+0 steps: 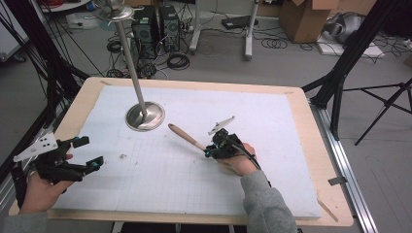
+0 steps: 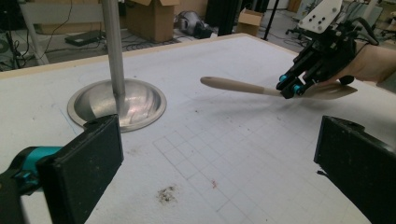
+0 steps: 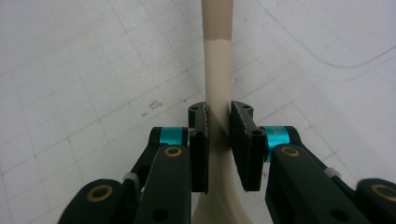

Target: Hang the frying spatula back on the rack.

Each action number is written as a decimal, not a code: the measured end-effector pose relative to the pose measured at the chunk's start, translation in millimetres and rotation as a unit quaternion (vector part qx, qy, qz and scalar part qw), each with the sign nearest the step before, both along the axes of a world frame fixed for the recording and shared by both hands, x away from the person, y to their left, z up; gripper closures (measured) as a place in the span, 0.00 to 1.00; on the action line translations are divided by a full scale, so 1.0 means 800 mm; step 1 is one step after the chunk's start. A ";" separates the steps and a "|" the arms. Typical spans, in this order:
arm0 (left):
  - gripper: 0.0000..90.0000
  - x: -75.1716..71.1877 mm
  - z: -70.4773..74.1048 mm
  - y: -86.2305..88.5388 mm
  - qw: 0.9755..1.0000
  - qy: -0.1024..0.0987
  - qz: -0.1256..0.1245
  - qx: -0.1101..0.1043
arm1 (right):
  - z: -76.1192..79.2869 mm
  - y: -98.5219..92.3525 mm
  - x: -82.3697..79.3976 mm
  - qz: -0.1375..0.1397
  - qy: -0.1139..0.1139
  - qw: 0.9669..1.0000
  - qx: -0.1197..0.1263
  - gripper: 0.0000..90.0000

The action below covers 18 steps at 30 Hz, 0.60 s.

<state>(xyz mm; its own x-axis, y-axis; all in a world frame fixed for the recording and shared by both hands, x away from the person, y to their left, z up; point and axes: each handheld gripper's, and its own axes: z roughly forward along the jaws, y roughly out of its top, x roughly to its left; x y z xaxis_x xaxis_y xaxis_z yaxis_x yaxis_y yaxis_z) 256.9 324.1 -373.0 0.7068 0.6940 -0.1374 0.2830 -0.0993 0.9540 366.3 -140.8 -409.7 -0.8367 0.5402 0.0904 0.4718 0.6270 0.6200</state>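
A spatula [image 1: 187,137] with a wooden handle and a beige neck and blade lies slanted near the middle of the white mat [image 1: 272,126]. My right gripper [image 1: 210,151] is shut on its beige neck [image 3: 218,93], and the pads press both sides. The handle [image 2: 233,85] points toward the metal stand and hangs slightly off the mat, with a shadow under it. The blade [image 2: 334,91] sticks out below the hand. My left gripper [image 1: 92,153] stands open over the mat's left edge, and its wide-apart pads [image 2: 91,163] hold nothing.
A metal stand with a round dished base [image 1: 145,116] and a tall tilted pole [image 1: 127,53] rises at the mat's back left. A small dark smudge [image 2: 166,194] marks the mat in front of the left gripper. The wooden table rim [image 1: 318,145] frames the mat.
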 end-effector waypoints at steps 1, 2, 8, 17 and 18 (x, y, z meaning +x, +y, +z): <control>0.02 0.000 0.000 0.000 1.000 0.000 0.000 0.001 | 0.002 -0.002 0.000 0.000 -0.002 1.000 0.007 0.86; 0.02 0.000 0.000 0.000 1.000 0.000 -0.001 0.001 | 0.004 -0.004 0.000 -0.001 -0.003 1.000 0.014 0.86; 0.02 0.001 0.000 -0.001 1.000 -0.002 -0.005 0.001 | 0.017 -0.011 -0.003 0.006 -0.032 0.998 0.046 0.86; 0.02 0.004 0.001 -0.003 1.000 -0.004 -0.008 -0.007 | 0.039 -0.021 -0.009 0.018 -0.059 0.995 0.081 0.86; 0.02 0.005 0.001 -0.003 1.000 -0.003 -0.009 -0.008 | 0.040 -0.022 -0.009 0.020 -0.058 0.995 0.081 0.86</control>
